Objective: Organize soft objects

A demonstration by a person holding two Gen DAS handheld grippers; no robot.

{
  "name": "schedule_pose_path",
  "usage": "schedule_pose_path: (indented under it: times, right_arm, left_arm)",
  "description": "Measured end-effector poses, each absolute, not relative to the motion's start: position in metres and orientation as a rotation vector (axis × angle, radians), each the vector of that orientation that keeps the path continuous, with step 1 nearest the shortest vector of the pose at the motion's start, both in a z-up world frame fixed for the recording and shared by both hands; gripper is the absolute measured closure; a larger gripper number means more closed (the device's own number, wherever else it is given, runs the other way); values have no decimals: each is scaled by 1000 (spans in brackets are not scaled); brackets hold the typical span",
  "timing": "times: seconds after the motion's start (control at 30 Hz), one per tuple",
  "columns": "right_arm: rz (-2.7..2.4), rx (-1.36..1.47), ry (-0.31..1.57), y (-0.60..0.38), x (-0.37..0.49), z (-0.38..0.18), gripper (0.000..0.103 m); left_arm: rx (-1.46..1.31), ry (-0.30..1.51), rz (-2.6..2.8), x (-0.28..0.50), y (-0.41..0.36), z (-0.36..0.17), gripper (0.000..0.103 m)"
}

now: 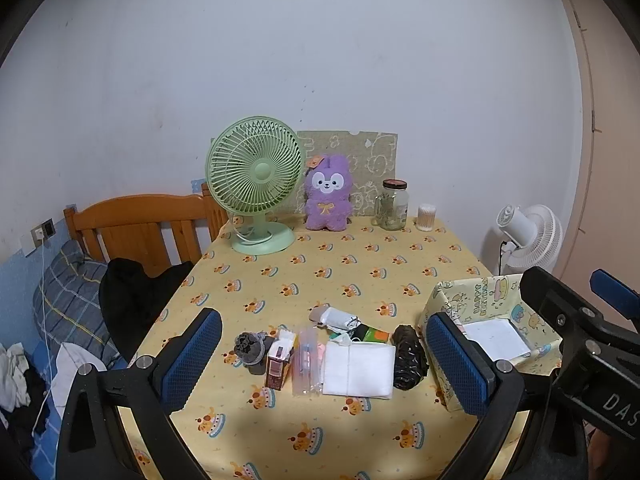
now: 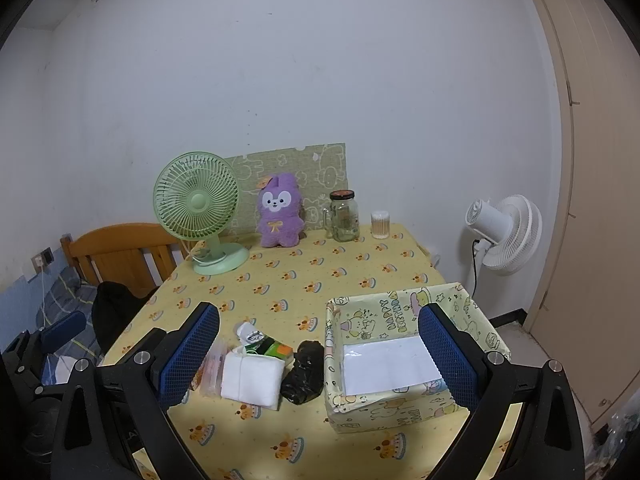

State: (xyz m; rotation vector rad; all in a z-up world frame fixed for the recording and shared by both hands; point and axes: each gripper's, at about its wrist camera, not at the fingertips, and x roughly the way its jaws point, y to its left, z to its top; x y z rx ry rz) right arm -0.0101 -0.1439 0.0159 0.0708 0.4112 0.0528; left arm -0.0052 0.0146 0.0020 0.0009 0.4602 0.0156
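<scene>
A pile of small soft items lies on the yellow tablecloth (image 1: 320, 264): a folded white cloth (image 1: 357, 368), a black plastic bag (image 1: 409, 358), a dark grey sock bundle (image 1: 250, 346), a clear pouch (image 1: 306, 360), a small brown tissue pack (image 1: 277, 364), a green-orange pack (image 1: 374, 335) and a white roll (image 1: 338, 318). A yellow cartoon-print box (image 2: 404, 404) with a white sheet inside stands right of them. My left gripper (image 1: 326, 360) is open and empty, hovering before the pile. My right gripper (image 2: 318, 360) is open and empty, spanning the cloth (image 2: 252, 378), bag (image 2: 303, 372) and box.
At the table's back stand a green desk fan (image 1: 256, 184), a purple plush rabbit (image 1: 328, 196), a glass jar (image 1: 392, 204) and a cotton-swab tub (image 1: 426, 218). A wooden bed headboard (image 1: 144, 228) is left; a white floor fan (image 2: 504, 232) is right.
</scene>
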Motion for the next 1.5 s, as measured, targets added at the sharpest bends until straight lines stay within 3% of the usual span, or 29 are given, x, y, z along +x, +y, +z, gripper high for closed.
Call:
schedule_pose_path:
  times: [0.7,1.4,1.5]
  right_arm:
    - [111,63,445,-122,3,-7,5]
    - [190,31,627,-73,60,-75,11]
    - [199,19,653,-64,68,-83,11]
  left_arm:
    - [16,481,8,4,19,-16,3]
    - [-21,624,89,43,56,-81,13]
    - [-33,653,99,49,63,-89,19]
